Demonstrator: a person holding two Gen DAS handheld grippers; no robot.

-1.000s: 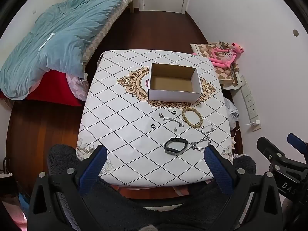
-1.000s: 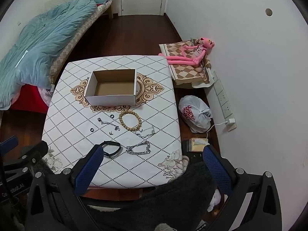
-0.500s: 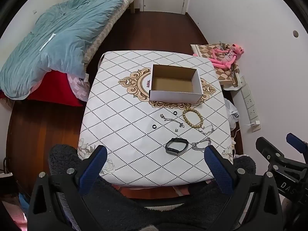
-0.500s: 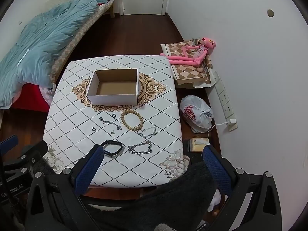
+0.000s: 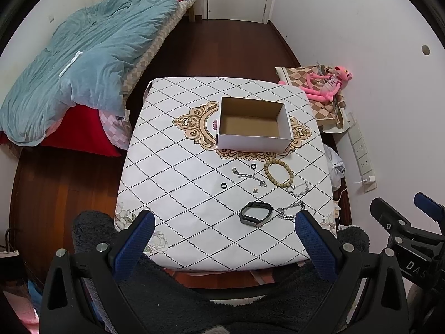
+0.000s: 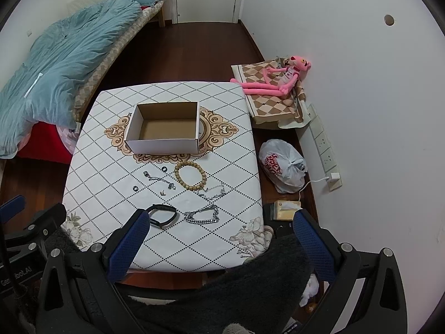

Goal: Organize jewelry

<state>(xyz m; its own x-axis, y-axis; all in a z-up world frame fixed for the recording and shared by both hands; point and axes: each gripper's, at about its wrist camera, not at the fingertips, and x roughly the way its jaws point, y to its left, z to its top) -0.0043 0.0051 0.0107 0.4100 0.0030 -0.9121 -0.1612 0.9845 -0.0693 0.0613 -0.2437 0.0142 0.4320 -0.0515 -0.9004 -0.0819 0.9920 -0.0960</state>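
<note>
An open, empty white cardboard box [image 5: 253, 123] [image 6: 164, 128] stands on the patterned table [image 5: 178, 194] [image 6: 111, 183]. In front of it lie a wooden bead bracelet [image 5: 278, 169] [image 6: 190, 175], a black watch band [image 5: 255, 213] [image 6: 162, 215], a thick silver chain [image 5: 289, 212] [image 6: 201, 215], a thin silver chain [image 6: 212, 190], a small chain [image 5: 249, 176] [image 6: 158, 179] and two black rings [image 5: 224, 185] [image 6: 164, 169]. My left gripper [image 5: 224, 243] and right gripper [image 6: 219, 242] are both open and empty, held high above the table's near edge.
A bed with a blue duvet [image 5: 83, 61] is at the left. A pink plush toy [image 5: 325, 85] on a checked cushion and a white plastic bag [image 6: 282, 164] lie by the right wall. A dark fuzzy garment [image 5: 222, 300] fills the foreground.
Both grippers have drifted slightly back and up, so the table sits a little lower in view. Nothing on the table has moved.
</note>
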